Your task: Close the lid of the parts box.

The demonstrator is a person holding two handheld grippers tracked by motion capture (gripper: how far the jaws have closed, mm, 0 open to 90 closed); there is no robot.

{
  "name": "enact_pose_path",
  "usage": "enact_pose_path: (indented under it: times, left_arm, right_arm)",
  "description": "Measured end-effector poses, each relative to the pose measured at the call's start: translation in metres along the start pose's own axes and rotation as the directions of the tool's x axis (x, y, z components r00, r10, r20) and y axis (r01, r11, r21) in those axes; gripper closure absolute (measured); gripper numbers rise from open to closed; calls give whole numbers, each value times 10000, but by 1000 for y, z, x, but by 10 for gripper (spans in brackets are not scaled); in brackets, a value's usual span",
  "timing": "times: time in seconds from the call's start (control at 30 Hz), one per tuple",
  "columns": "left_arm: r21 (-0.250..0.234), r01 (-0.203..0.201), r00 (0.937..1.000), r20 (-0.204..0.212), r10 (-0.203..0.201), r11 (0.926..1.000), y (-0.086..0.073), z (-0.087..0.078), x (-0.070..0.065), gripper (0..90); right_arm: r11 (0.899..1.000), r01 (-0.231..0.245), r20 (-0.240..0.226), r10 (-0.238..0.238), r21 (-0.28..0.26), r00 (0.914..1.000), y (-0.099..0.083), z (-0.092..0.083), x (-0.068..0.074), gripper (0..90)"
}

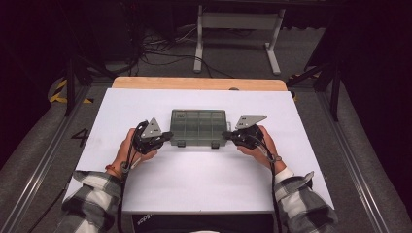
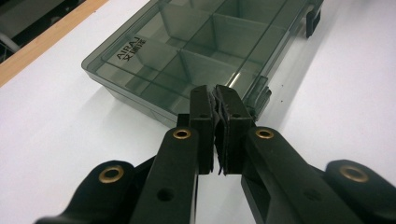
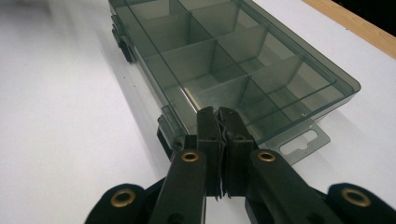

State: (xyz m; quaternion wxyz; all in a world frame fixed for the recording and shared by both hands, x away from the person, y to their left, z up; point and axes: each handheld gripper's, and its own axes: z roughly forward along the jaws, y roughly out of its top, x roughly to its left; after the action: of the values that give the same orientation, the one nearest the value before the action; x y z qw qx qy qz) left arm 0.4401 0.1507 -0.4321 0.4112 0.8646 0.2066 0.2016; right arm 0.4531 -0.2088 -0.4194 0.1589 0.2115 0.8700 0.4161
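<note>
Both grippers pinched shut, one at each end of a closed compartment box.

The left gripper and right gripper are clenched on nothing, tips at the near corners of the smoky plastic organizer box, close by its two front latches. It lies flat between them, mid-table on the white sheet, lid down. To open it cleanly, I'd say work each tip under a latch, pry both evenly, and keep the box from sliding away.
</note>
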Motion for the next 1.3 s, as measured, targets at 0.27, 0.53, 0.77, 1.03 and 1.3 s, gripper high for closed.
enact_pose_path:
  times: [0.27,0.53,0.77,1.03,1.3]
  left_arm:
    - [-299,365,9992,-136,-370,9989,-4,1,2,861]
    - [-680,461,9982,-353,-486,9966,-5,-3,3,841]
    - [-1070,454,9972,-550,-515,9932,-4,-9,2,799]
    - [-1199,477,9954,-770,-572,9916,-6,-11,0,591]
    - [-1395,499,9932,-972,-639,9890,-9,-13,-1,346]
  right_arm:
    - [10000,19,173,-18,-56,9998,0,0,3,864]
    - [9980,140,337,-120,-613,9994,1,-5,6,847]
    - [9946,73,712,1,-1038,9975,2,-12,7,756]
    - [9922,125,877,-16,-1244,9961,4,-14,9,576]
    - [9906,-148,1166,308,-1359,9927,3,-12,8,354]
